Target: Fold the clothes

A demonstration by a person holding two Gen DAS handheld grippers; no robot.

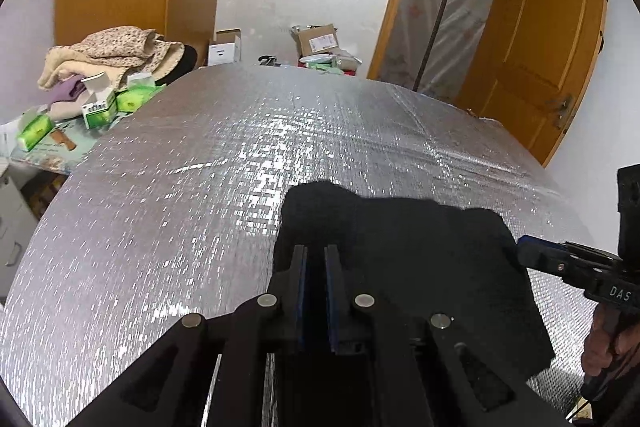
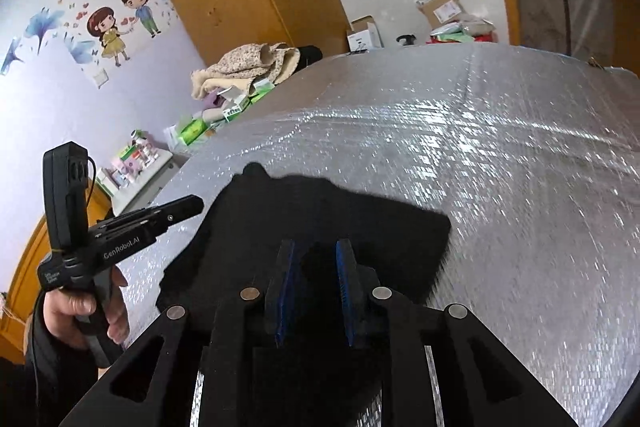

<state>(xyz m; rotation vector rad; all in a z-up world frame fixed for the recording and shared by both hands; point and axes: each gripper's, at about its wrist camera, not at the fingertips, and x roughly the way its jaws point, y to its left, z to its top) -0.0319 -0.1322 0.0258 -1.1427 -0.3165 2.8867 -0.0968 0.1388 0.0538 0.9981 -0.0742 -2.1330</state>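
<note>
A black garment lies folded and flat on the silver foil mat, near its front edge. My left gripper has its jaws nearly together, shut on the garment's left edge. From the right, my right gripper meets the garment's right edge. In the right wrist view the garment bunches up between the blue pads of my right gripper, which grips that fold. My left gripper shows there at the cloth's left edge, with a hand holding it.
A heap of beige and floral clothes and green tissue packs sit on a side table at the far left. Cardboard boxes stand beyond the mat's far edge. A wooden door stands open at the right. A drawer unit stands left.
</note>
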